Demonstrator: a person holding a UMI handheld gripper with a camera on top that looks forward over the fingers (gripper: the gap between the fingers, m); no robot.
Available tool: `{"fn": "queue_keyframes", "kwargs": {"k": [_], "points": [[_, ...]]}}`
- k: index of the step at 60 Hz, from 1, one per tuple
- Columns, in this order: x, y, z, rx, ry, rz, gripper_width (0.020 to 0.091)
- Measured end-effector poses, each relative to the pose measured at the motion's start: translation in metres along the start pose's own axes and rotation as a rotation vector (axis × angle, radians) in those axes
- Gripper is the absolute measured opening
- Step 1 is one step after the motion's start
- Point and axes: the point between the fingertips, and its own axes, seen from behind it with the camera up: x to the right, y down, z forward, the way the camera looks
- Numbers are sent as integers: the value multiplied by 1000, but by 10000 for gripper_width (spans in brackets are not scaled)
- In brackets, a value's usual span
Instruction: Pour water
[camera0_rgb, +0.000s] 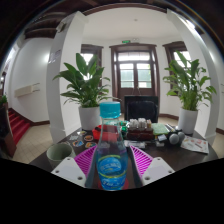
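Clear plastic, blue-capped: water bottle (111, 150) standing upright between the two fingers of the hand-held gripper (112, 162), magenta pads (86, 160) close on either side of its lower body, blue label wrapped around the bottle's bottom half. Cannot tell whether both pads actually press on the bottle or merely flank it. Left of the fingers, a dark tabletop (45, 155) carrying a grey-green bowl-like dish (58, 152) and a small colourful can (77, 144). Further back on that side, a large leafy potted plant (84, 85) in a white pot beside a white pillar (66, 60). Straight beyond the bottle's cap (110, 106), a dark wooden door with glass panes (133, 70), a green sign above it, and a dark cabinet below. Just right of the bottle, a cluster of small tea things on a tray (140, 128) on the table. Further right, a dark rounded object (176, 138) and papers or a printed sheet (194, 145) near the table's edge. Behind them, a second leafy plant (188, 85) in a white pot against the white wall.
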Motion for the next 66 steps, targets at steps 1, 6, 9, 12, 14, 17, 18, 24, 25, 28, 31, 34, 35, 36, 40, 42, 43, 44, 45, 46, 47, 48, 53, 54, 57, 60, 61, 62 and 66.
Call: {"fn": "queue_keyframes", "kwargs": {"k": [1,6,9,12,14,17,18,24,25,28,31,34,35,36,40,42,43,44,45,46,47,48,53,54,57,60,61,62,66], "points": [[1,1,-3,-2,6,4,651],[4,3,-22,2,36,31,711],[4,4,-38,2,56,44,759],[5,6,-53,3,75,50,810],[6,7,-66,6,91,56,811],[5,7,-85,9,118,57,812],[5,7,-91,11,124,54,813],[8,-3,-130,40,199,27,835],[8,-5,-136,47,212,24,834],[8,-12,-156,64,246,15,831],[9,-20,-171,83,267,11,830],[7,-26,-182,93,275,10,832],[6,-27,-185,96,275,11,832],[5,-28,-188,98,276,14,833],[0,-33,-198,98,270,25,832],[-3,-34,-203,100,266,22,831],[-4,-35,-204,101,263,20,832],[-5,-35,-205,99,259,20,832],[-6,-35,-205,95,256,21,832],[-6,-35,-206,93,253,22,833],[-7,-35,-207,92,251,24,834],[-7,-36,-208,93,249,26,832],[-9,-37,-210,88,252,29,833],[-8,-38,-210,89,254,29,831],[-8,-39,-211,92,261,24,829],[-8,-38,-211,93,269,13,832],[-8,-38,-211,92,272,10,833],[-8,-38,-211,92,274,8,833],[-8,-40,-212,100,280,16,834]]}}
